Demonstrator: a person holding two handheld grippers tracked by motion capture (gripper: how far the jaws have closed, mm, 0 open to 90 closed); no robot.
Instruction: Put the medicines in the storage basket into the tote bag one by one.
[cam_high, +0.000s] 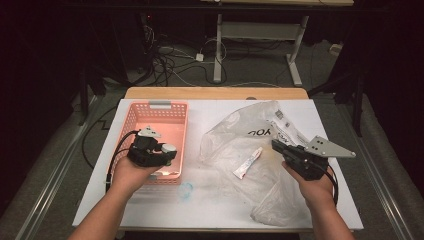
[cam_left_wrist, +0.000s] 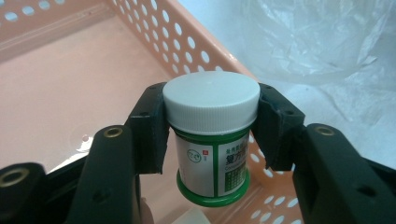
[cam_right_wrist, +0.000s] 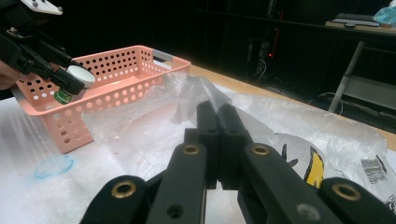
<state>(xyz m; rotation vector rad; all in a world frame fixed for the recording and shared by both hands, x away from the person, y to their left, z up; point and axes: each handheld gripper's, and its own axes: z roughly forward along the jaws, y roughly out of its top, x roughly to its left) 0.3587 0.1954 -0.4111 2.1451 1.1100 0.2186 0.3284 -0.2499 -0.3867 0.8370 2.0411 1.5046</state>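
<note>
Jar (cam_left_wrist: 212, 140), white-capped with a green label, sits clamped by its lid between the jaws of the left gripper (cam_left_wrist: 212, 109), held above the near right corner of the pink basket (cam_left_wrist: 70, 93); in the high view the left gripper (cam_high: 160, 150) hangs over the basket (cam_high: 131, 117) at the left of the white table (cam_high: 220, 205). To the right lies a crumpled clear plastic bag (cam_high: 240, 132) with a small tube (cam_high: 248, 163) on it. The right gripper (cam_right_wrist: 218, 109) hovers over the bag (cam_right_wrist: 140, 121), its jaws pressed together on nothing.
</note>
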